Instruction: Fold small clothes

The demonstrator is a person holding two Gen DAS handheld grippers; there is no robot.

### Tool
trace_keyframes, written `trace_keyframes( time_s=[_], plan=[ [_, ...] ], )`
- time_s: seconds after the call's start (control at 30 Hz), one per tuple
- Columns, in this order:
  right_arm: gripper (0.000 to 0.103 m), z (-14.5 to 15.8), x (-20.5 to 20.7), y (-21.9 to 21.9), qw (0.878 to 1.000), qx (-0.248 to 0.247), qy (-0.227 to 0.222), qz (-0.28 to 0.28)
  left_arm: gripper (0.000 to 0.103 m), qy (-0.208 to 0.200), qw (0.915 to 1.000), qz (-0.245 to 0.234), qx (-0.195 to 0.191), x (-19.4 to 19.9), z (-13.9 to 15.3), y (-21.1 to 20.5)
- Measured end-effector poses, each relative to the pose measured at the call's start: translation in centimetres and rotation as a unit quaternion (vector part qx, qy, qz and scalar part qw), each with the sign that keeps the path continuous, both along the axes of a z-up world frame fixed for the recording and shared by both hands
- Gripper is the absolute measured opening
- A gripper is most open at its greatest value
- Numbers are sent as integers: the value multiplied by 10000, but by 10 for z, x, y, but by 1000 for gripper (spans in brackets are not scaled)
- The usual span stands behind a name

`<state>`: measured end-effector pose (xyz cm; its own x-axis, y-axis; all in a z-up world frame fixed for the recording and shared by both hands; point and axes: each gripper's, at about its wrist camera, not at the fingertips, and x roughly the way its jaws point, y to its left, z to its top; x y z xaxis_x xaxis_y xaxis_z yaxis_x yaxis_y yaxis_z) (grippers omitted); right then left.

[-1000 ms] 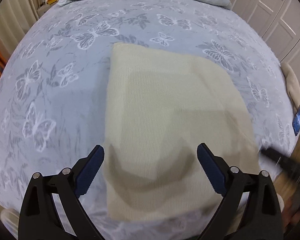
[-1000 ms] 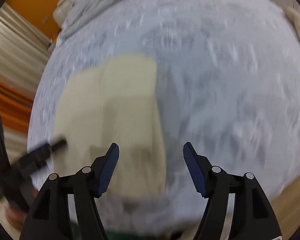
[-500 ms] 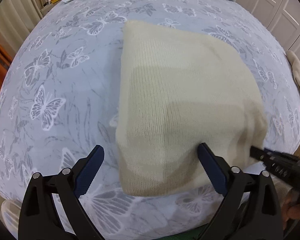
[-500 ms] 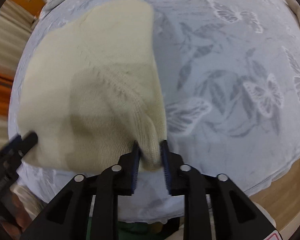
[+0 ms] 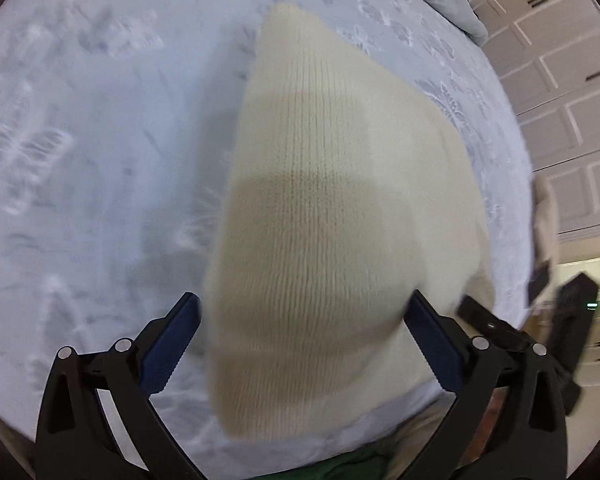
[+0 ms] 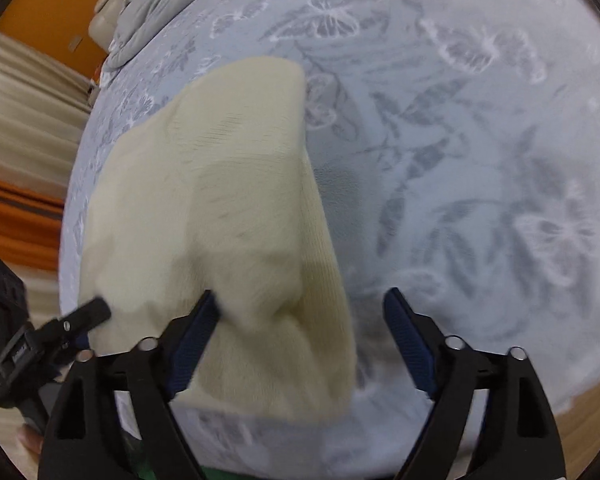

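Observation:
A cream knitted garment (image 5: 332, 208) lies folded on the pale blue butterfly-print bed cover (image 5: 100, 152). My left gripper (image 5: 304, 336) hovers over the garment's near end, its jaws spreading to their widest, the knit between them but not pinched. In the right wrist view the same garment (image 6: 228, 216) has a raised fold at its near right corner. My right gripper (image 6: 300, 344) is opening there; that corner sits between the blue pads (image 6: 410, 344) without being pressed. The left gripper (image 6: 56, 332) shows at the lower left of that view, the right gripper (image 5: 496, 324) at the right of the left wrist view.
A crumpled grey duvet (image 6: 164, 0) lies at the far end of the bed. White panelled cupboard doors (image 5: 560, 92) stand beyond the bed's right side. Beige and orange curtains (image 6: 20, 152) hang on the left. The bed edge and a green-clothed person (image 5: 356, 466) are close below the grippers.
My right gripper closed on the garment's near right corner half a second ago and has now let go, jaws wide again. Both grippers have sunk closer to the garment; the left one has rolled.

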<state>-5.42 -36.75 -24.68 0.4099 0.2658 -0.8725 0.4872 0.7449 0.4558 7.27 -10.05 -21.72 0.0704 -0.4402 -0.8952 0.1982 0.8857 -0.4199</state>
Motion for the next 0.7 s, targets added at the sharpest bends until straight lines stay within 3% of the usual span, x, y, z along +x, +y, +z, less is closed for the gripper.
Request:
trace_keyframes(
  time_s=[0.07, 0.17, 0.37, 0.47, 0.57, 0.67, 0.7],
  plan=[
    [89, -12, 5, -4, 9988, 446, -145, -111, 98, -27, 9999, -16, -125, 4, -5, -1],
    [98, -24, 4, -11, 9947, 897, -432, -250, 98, 91, 9976, 33, -690, 8, -18, 6],
    [94, -26, 12, -8, 9871, 1396, -786, -40, 98, 260, 9894, 171, -1416, 12, -24, 25],
    [94, -30, 26, 4, 9870, 1396, -788, 90, 98, 747, 9823, 352, -1683, 20, -46, 25],
    [69, -31, 29, 4, 9834, 1588, -878, 58, 98, 975, 9790, 524, -1711, 25, -52, 20],
    [45, -25, 25, 2, 9806, 1747, -887, -110, 88, 860, 9844, 424, -1472, 23, -36, 12],
    [42, -18, 23, 3, 9810, 1718, -888, -166, 83, 770, 9861, 368, -1423, 20, -26, 12]
  ],
)
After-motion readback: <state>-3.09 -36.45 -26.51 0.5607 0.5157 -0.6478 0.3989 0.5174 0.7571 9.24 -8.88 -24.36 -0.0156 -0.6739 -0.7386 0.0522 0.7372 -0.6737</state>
